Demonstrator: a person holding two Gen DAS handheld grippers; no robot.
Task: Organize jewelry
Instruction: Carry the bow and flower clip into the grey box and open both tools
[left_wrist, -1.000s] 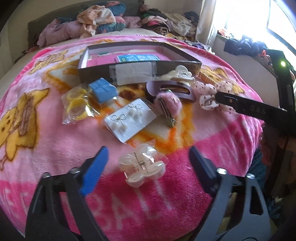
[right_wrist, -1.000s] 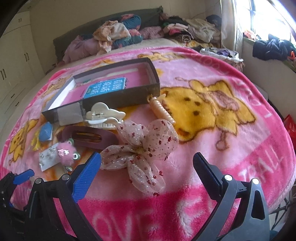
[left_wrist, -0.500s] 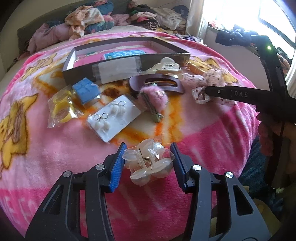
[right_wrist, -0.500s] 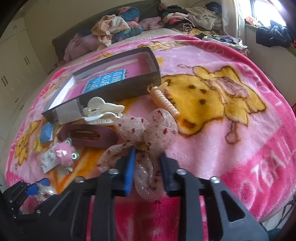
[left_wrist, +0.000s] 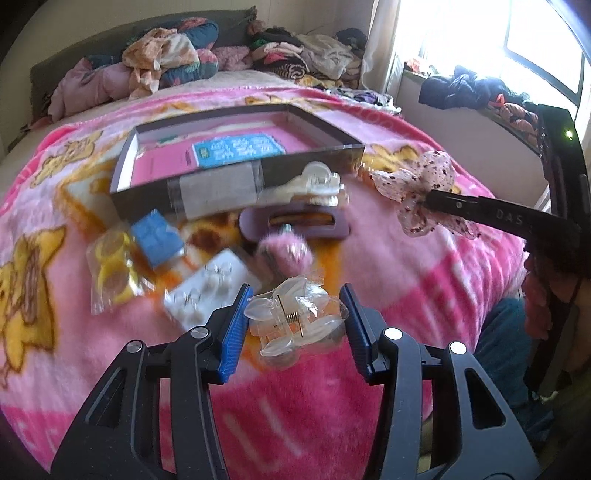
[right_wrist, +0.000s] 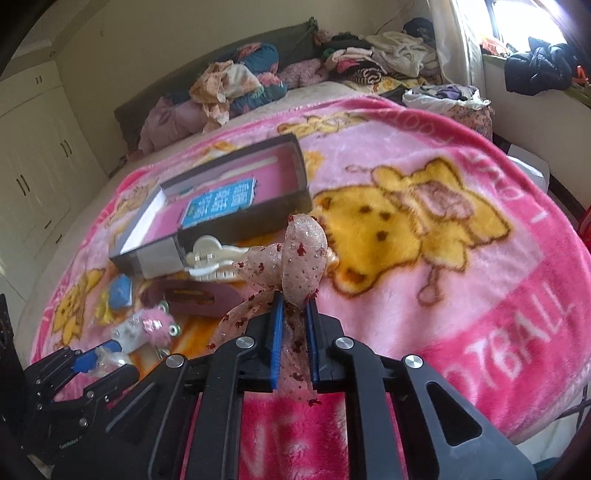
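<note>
My left gripper (left_wrist: 293, 314) is shut on a clear plastic claw clip (left_wrist: 293, 319) and holds it above the pink blanket. My right gripper (right_wrist: 295, 314) is shut on a sheer pink bow with red speckles (right_wrist: 301, 258), lifted off the blanket; the bow also shows in the left wrist view (left_wrist: 417, 184). The open dark box (left_wrist: 236, 166) with a pink lining and a blue card lies beyond both; it also shows in the right wrist view (right_wrist: 221, 210).
In front of the box lie a white claw clip (left_wrist: 314, 186), a mauve oval clip (left_wrist: 295, 221), a pink fluffy clip (left_wrist: 286, 251), a blue packet (left_wrist: 157, 236), yellow rings in a bag (left_wrist: 110, 269) and an earring card (left_wrist: 210, 288). Clothes are piled at the bed's head.
Both grippers closed on their items, the left on the clear claw clip and the right on the bow, and have lifted them off the blanket.
</note>
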